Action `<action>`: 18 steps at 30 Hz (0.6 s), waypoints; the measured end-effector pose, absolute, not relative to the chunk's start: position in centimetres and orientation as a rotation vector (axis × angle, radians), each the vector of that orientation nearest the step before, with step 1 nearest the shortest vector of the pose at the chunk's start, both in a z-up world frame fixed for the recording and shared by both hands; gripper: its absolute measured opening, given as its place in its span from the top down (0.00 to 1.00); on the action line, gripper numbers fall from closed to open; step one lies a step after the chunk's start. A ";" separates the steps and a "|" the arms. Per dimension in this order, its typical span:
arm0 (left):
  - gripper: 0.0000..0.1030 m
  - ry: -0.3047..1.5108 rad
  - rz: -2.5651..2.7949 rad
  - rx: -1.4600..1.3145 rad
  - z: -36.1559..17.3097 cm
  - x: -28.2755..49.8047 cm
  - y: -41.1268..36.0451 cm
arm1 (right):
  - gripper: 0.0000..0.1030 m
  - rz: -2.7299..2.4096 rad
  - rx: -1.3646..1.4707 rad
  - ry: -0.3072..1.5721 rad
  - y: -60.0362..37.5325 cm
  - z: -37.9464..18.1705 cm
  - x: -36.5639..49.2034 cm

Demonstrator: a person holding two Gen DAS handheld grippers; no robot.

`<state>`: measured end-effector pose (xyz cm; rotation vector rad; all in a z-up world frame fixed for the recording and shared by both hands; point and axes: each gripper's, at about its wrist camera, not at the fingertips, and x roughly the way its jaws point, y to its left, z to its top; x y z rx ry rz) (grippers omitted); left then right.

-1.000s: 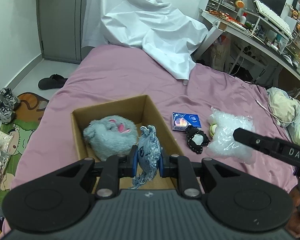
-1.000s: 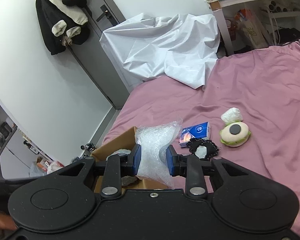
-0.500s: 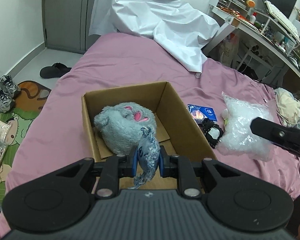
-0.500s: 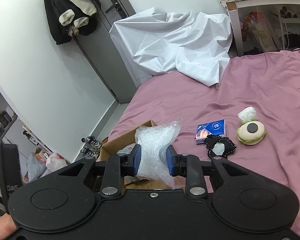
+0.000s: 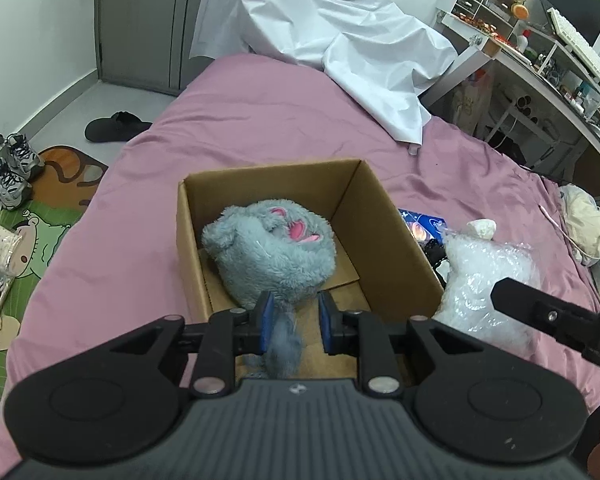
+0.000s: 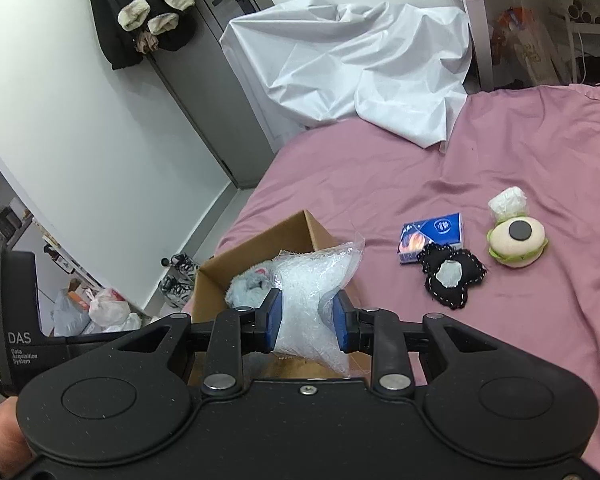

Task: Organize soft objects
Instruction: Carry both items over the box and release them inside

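Left gripper (image 5: 293, 322) jaws just parting around blurred blue-grey toy (image 5: 285, 350), right gripper (image 6: 307, 322) jaws clamping bubble-wrap bag (image 6: 314, 280), cardboard box (image 5: 384, 232) partly hidden

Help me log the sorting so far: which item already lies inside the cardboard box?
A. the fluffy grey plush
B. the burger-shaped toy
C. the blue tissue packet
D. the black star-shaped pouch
A: the fluffy grey plush lies inside the cardboard box; the other three lie on the pink bedsheet.

Open brown cardboard box (image 5: 384, 240) rests on the mauve bedsheet (image 5: 260, 120). Inside the box lies a grey furry plush toy (image 5: 272, 256). Left gripper (image 5: 294, 322) is above the box's near edge; its jaws have just been opening, a blue-grey fuzzy item (image 5: 284, 348) between them.
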<state>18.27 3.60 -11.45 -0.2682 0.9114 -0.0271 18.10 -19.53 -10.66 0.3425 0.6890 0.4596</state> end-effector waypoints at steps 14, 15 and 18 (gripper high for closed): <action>0.27 0.866 0.028 -0.247 -9.3 17.5 4.6 | 0.50 0.529 0.318 0.716 -15.8 -10.6 20.2; 0.24 0.863 0.033 -0.243 -9.1 17.4 4.5 | 0.37 0.514 0.315 0.718 -15.9 -10.4 20.1; 0.17 0.852 0.032 -0.229 -8.6 17.1 4.2 | 0.31 0.496 0.327 0.685 -17.1 -9.5 19.3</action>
